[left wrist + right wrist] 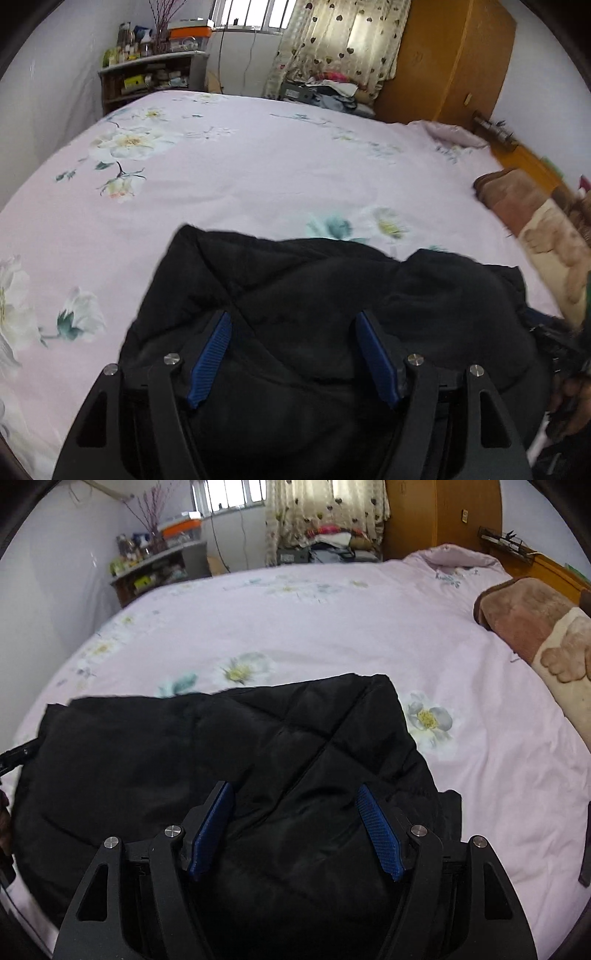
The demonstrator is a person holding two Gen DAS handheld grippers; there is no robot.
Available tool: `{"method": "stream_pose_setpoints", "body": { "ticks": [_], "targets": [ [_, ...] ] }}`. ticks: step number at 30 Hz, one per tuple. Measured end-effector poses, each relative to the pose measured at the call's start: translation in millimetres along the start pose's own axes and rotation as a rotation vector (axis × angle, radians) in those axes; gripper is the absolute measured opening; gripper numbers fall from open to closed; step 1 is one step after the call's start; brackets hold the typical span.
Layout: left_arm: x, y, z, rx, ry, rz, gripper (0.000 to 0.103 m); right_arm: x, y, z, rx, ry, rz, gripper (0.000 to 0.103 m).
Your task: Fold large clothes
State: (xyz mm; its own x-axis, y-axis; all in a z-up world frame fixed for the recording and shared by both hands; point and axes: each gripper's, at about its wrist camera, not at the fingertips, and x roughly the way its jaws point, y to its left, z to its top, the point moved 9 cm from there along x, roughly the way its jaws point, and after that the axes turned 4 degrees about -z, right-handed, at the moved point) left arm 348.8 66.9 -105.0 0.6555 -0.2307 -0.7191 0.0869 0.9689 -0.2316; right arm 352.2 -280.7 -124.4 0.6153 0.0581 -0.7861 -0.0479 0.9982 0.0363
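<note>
jacket [221, 760] on bed [332, 627], blanket [532, 631] right

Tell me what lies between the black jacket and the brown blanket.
Only bare floral sheet separates the jacket from the blanket; the right wrist view shows it best.

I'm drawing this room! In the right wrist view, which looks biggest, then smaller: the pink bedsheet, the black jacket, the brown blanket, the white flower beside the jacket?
1. Pink bedsheet
2. Black jacket, though it lies nearest the camera, which makes it look bigger
3. Brown blanket, partly cut off at the edge
4. White flower
</note>
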Motion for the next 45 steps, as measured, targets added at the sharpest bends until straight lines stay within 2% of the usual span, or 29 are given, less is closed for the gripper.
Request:
{"method": "stream_pose_setpoints", "body": {
  "ticks": [3, 6, 17, 21, 24, 27, 29, 33, 35, 38, 40, 42, 45],
  "targets": [
    [15.5, 11.2, -4.7, -0.003, -0.02, 0.027, 0.073, 26.0, -10.9, -3.3, 0.035, 0.037, -0.014, 0.07],
    [25.3, 14.4, -9.2, -0.007, -0.049, 0.037, 0.074, 41.9, -20.4, -7.6, 0.071, 0.038, -0.02, 0.069],
    [45.0, 17.3, -17.1, 0.0, -0.1, 0.086, 0.074, 63.6, -16.9, -16.3, 0.093, 0.009, -0.02, 0.069],
    [45.4, 16.0, -16.5, 0.003, -0.088, 0.097, 0.074, 63.9, -14.6, -17.8, 0.089, 0.011, -0.03, 0.069],
    [40.3, 11.9, -9.5, 0.008, -0.026, 0.11, 0.073, 58.1, -17.0, -14.0, 0.103, 0.038, -0.018, 0.068],
    [24.7, 9.0, 1.7, -0.005, 0.012, 0.089, 0.073, 39.1, -18.9, -3.4, 0.103, 0.059, -0.027, 0.068],
    [10.0, 3.1, 12.5, -0.005, -0.007, 0.071, 0.073, 23.7, -18.8, 5.4, 0.108, 0.038, -0.029, 0.068],
    [-5.2, -37.9, 33.0, 0.014, -0.057, -0.031, 0.073, -4.3, 0.5, 26.7, 0.107, -0.033, 0.005, 0.068],
    [3.6, -67.9, 34.2, 0.054, -0.048, -0.081, 0.073, -6.5, 21.0, 32.7, 0.084, -0.037, 0.04, 0.068],
    [35.1, -93.1, 25.2, 0.154, -0.007, -0.047, 0.073, 11.0, 51.1, 32.3, 0.021, 0.004, 0.071, 0.068],
    [68.6, -86.2, 9.0, 0.153, 0.064, -0.024, 0.074, 38.9, 50.3, 23.4, 0.004, 0.056, 0.043, 0.068],
    [79.0, -78.8, 3.7, 0.105, 0.061, -0.043, 0.074, 55.4, 42.5, 16.8, 0.014, 0.059, 0.048, 0.066],
    [85.2, -79.9, -0.5, 0.131, 0.038, -0.024, 0.074, 67.7, 39.9, 10.9, 0.023, 0.046, 0.065, 0.066]
  ]
}}
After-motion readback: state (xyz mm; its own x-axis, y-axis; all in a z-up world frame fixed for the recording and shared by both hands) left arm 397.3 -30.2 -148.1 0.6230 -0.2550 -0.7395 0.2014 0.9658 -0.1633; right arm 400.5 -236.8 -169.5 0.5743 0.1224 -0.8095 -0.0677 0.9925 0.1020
